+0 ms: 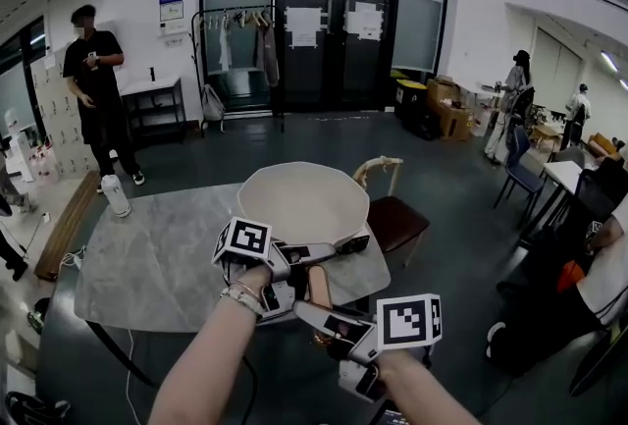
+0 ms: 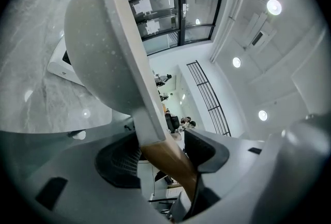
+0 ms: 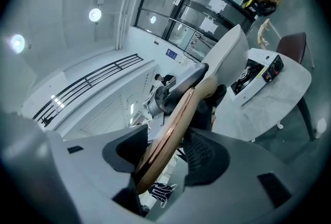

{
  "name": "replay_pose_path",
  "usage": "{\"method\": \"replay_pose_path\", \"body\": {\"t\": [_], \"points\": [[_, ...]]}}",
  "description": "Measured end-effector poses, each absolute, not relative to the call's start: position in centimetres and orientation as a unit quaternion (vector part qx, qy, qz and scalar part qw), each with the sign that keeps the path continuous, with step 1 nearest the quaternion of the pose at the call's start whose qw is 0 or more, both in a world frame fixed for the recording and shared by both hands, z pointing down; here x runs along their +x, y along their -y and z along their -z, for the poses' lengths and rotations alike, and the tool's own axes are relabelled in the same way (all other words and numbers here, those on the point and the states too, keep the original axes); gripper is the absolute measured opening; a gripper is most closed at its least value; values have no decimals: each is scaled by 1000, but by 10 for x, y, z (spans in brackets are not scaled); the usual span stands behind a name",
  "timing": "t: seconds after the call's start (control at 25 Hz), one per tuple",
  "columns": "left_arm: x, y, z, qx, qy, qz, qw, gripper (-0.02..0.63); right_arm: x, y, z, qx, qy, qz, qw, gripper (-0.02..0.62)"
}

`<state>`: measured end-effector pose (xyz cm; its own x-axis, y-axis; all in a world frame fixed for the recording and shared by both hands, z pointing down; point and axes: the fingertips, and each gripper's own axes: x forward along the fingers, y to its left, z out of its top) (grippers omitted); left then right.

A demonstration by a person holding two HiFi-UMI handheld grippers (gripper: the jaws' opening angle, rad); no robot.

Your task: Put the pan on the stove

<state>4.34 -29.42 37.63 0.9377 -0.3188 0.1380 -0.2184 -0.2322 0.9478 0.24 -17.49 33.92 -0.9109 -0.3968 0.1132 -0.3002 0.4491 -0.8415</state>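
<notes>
A cream pan (image 1: 304,202) with a wooden handle (image 1: 319,284) is held in the air, tilted, over the far right part of the table. Both grippers clamp the handle. My left gripper (image 1: 299,281) is shut on it close to the bowl; in the left gripper view the handle (image 2: 170,161) runs between the pads and the pan (image 2: 98,47) rises edge-on. My right gripper (image 1: 326,320) is shut on the handle's end (image 3: 173,130). A white stove (image 3: 256,75) lies on the table beneath the pan (image 3: 227,57); only its corner (image 1: 351,242) shows in the head view.
The grey marble table (image 1: 147,266) has a white bottle (image 1: 116,195) at its far left corner. A brown chair (image 1: 397,217) stands just past the table's right edge. A person in black (image 1: 98,89) stands at the left; others sit at the right.
</notes>
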Motion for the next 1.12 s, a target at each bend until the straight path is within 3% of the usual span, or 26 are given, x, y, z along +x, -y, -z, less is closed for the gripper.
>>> {"method": "replay_pose_path", "body": {"t": [1.12], "points": [[14,403,-397,778,196,52,595,265,-19,283,-359,-186,-855,482,39,227]]}}
